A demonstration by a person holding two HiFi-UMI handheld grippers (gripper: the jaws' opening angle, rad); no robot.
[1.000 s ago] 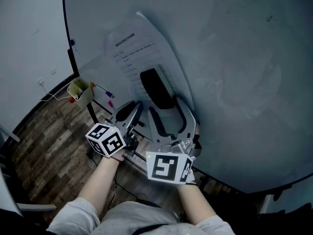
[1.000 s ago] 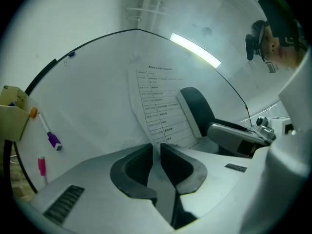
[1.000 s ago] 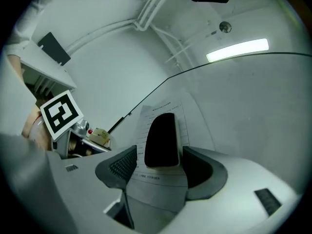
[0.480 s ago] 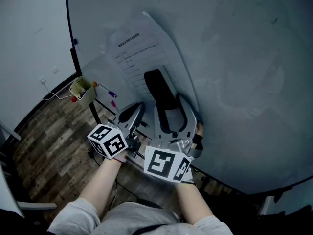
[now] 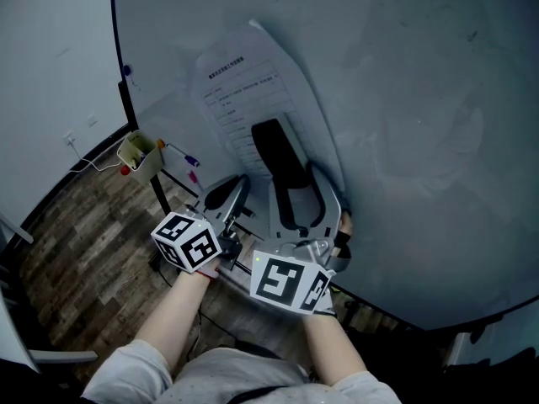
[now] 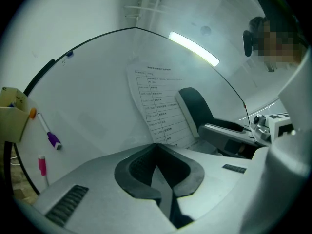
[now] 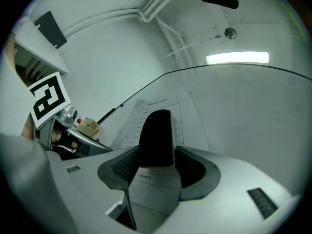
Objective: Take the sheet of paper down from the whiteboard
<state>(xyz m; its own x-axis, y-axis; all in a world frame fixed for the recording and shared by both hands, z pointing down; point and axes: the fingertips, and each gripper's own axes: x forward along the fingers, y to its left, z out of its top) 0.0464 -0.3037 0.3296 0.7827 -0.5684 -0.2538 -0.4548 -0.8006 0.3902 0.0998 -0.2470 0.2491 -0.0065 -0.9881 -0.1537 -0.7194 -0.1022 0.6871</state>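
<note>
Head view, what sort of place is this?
Likely an office or meeting room: a large whiteboard with a printed sheet of paper on it, a small box of markers by its edge, and a wood-pattern floor below.

The whiteboard (image 5: 421, 74) is smooth and glossy (faint smears dull it in places), the sheet of paper (image 5: 232, 91) thin and matt, the floor (image 5: 76, 234) dull wood-grain planks.

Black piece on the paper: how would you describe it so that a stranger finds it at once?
Look at the whiteboard; a printed sheet hangs near its left edge. On the sheet's lower half lies the black piece, between the right gripper's closing jaws. It is the only solid black, long shape on the white surface.
</note>
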